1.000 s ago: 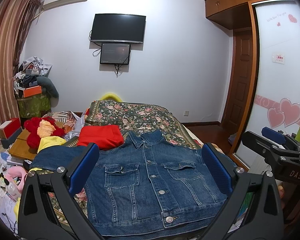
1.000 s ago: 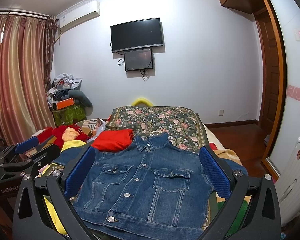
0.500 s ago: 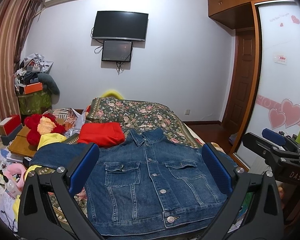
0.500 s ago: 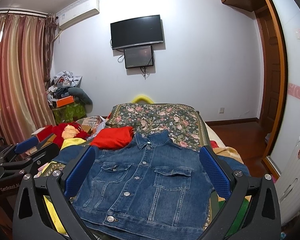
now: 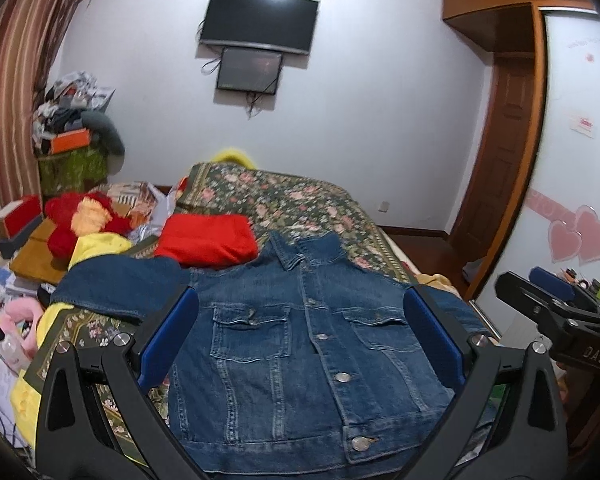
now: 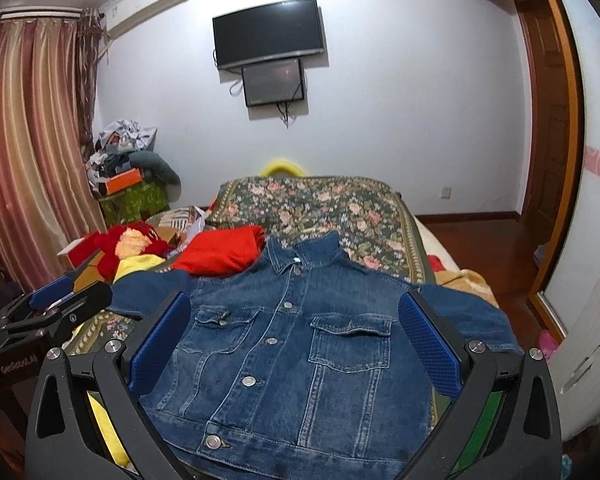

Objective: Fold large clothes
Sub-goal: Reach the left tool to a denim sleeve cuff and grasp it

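bed [image 5: 300,204]: floral cover serves as the folding surface.
denim jacket [image 5: 300,344]: spread flat on the bed, front up, buttoned, collar far, sleeves out — laid ready, it seems, for a first fold.
left hand-held gripper [image 5: 300,336]: wide, empty, above the jacket's chest.
right hand-held gripper [image 6: 294,340]: wide, empty; its view alone shows the right sleeve [image 6: 468,312] whole — the left view shows the left sleeve [image 5: 120,284].
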Tool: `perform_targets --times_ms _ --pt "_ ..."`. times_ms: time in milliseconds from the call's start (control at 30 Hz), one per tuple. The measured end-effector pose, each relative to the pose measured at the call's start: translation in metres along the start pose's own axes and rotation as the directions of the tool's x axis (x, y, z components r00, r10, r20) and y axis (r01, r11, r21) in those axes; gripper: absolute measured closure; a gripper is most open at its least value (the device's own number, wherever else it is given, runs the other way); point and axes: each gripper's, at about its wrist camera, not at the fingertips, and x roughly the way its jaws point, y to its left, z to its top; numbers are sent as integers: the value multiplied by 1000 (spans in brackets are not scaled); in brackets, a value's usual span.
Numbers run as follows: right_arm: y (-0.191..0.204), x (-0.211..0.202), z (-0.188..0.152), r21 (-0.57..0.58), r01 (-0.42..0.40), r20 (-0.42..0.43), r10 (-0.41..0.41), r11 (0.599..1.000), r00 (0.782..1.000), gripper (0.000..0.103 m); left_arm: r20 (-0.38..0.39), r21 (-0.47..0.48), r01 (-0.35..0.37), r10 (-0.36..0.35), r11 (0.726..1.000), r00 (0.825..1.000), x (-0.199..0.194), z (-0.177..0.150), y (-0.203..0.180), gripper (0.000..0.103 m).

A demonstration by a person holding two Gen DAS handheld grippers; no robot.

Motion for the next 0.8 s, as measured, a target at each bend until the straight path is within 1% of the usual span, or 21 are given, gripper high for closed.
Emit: perform_targets --times_ms 67,200,367,467,567,633,667,733,800 --pt "0 8 0 0 0 -20 0 1000 1000 0 -15 -19 -21 21 1000 1000 10 1 11 0" --pt "2 34 1 3 2 -81 -2 1000 997 0 -44 -66 -94 92 993 995 33 2 44 0" --pt "3 68 -3 18 8 -167 -5 1000 986 0 -95 -152 -166 153 974 984 58 1 96 0" --pt "4 89 -6 19 26 -221 -21 999 975 0 -130 -181 -249 228 951 965 72 -3 130 0" --pt "5 113 -8 2 69 -277 -66 998 959 0 -170 -200 -309 278 930 945 86 -8 162 0" --pt "6 122 -9 -12 89 -297 -88 996 951 0 -197 -224 -375 335 899 921 94 -15 187 0" --pt "8 128 -8 -27 105 -308 -108 994 945 0 -212 -229 -389 344 892 915 98 -16 194 0" --pt "10 137 -7 -52 135 -307 -144 990 941 0 -263 -244 -424 361 872 895 110 -24 218 0" --pt "12 142 -5 -78 156 -306 -173 985 936 0 -307 -268 -425 342 864 888 120 -30 234 0"
